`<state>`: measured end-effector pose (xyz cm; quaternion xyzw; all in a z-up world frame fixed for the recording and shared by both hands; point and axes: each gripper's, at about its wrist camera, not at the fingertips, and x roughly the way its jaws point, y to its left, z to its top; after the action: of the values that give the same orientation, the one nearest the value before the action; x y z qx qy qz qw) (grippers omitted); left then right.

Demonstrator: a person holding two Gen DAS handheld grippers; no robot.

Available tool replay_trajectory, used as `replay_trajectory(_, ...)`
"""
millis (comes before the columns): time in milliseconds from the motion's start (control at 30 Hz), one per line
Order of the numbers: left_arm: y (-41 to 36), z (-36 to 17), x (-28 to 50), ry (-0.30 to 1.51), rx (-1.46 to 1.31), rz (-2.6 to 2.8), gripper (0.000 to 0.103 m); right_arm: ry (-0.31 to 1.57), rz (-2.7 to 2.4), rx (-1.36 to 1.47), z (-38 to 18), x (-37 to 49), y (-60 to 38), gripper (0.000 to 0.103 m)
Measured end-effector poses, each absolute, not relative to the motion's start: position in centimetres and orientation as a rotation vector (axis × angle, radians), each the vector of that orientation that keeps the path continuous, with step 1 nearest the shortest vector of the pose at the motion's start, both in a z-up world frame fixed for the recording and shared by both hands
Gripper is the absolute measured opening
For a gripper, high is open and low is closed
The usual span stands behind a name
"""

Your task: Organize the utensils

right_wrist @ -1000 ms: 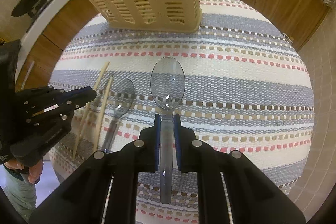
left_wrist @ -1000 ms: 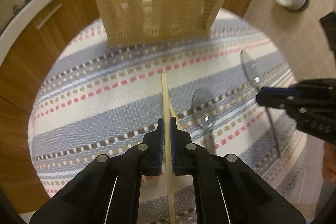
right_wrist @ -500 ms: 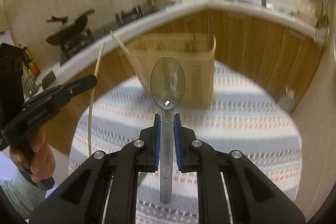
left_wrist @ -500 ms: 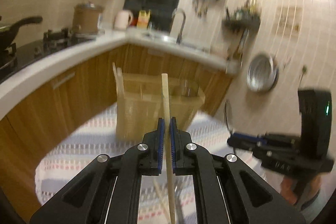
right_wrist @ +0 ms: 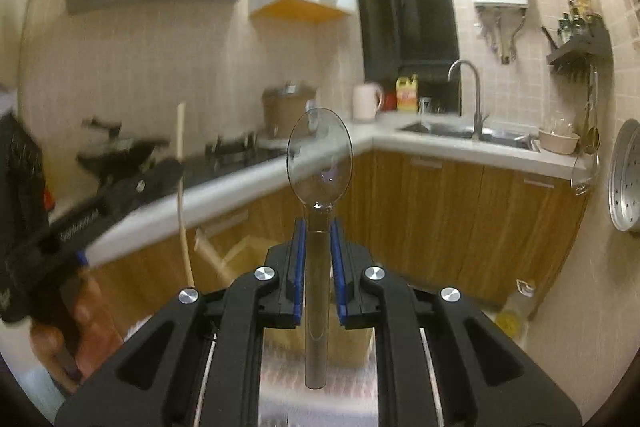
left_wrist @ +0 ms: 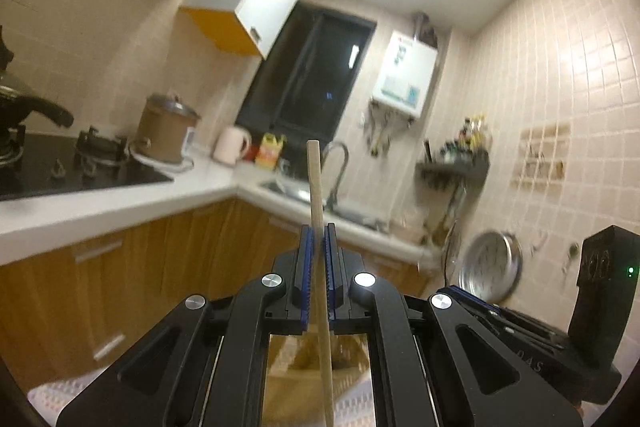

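— What has the left gripper point(left_wrist: 317, 247) got?

— Its blue ribbed pads point(left_wrist: 306, 259) are pinched onto a pale wooden chopstick point(left_wrist: 316, 187), a slim, matte, round stick. It stands nearly upright through the jaws, its blunt tip above them and its lower length running down between the black angular fingers with their silver rivets.

— And the right gripper point(right_wrist: 319, 247)?

— Clamped the same way on a clear plastic spoon point(right_wrist: 319, 163). The flat, smoky handle sits between the blue pads; the glossy oval bowl rises just above the fingertips, and the handle's end hangs down below them.

— Where is the basket?

— Below and just ahead of both claws. In the left view the tan slatted basket point(left_wrist: 312, 363) shows only through the gap between the fingers; in the right view it point(right_wrist: 248, 255) sits under the jaws, blurred, with a light stick point(right_wrist: 212, 251) leaning out of it. A patch of striped woven cloth point(right_wrist: 280, 371) shows beneath.

— Anything beside the claws?

— To the left of the right claw, the left gripper point(right_wrist: 164, 171) appears blurred, gripped by a hand point(right_wrist: 76, 327), with the chopstick point(right_wrist: 182, 163) standing up from it. Farther out run a white counter point(right_wrist: 460, 147) over wood-grain cabinets point(right_wrist: 460, 223), a steel faucet point(right_wrist: 474, 95) and a round perforated metal tray point(right_wrist: 626, 175) on the tiled wall.
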<state>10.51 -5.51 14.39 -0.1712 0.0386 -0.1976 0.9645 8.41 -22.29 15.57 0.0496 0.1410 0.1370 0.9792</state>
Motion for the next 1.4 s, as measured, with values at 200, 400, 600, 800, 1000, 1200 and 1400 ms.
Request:
replay_trajectory(200, -7.3, 14.0, 13.4, 0.009, -0.337, -0.332, 0.003, 0.196, 0.256, 0.182, 14.2, 12.2, -24.2, 0.01)
replay_trajectory(400, -9.2, 11.7, 15.6, -0.03, -0.276, -0.254, 0.003, 0.191, 0.22, 0.154, 11.1, 15.0, -24.3, 0.01)
replay_trajectory(600, -9.9, 10.0, 17.3, 0.0, -0.236, -0.258, 0.004, 0.207, 0.226, 0.145, 9.0, 16.5, -24.0, 0.01)
replay_trajectory(800, -10.1, 9.0, 18.0, 0.011, -0.206, -0.249, 0.004, 0.204, 0.212, 0.104, 8.0, 16.3, -23.6, 0.01)
replay_trajectory(1000, -9.2, 8.6, 18.1, 0.042, -0.211, -0.27, 0.005, 0.203, 0.198, 0.097, 7.9, 15.3, -23.3, 0.011)
replay_trajectory(1200, -8.1, 8.8, 17.4, 0.078, -0.207, -0.297, 0.007, 0.24, 0.21, 0.092, 8.1, 14.4, -23.2, 0.015)
replay_trajectory(1400, -6.7, 9.4, 15.8, 0.085, -0.218, -0.307, 0.015, 0.254, 0.217, 0.113, 8.5, 12.9, -23.6, 0.036)
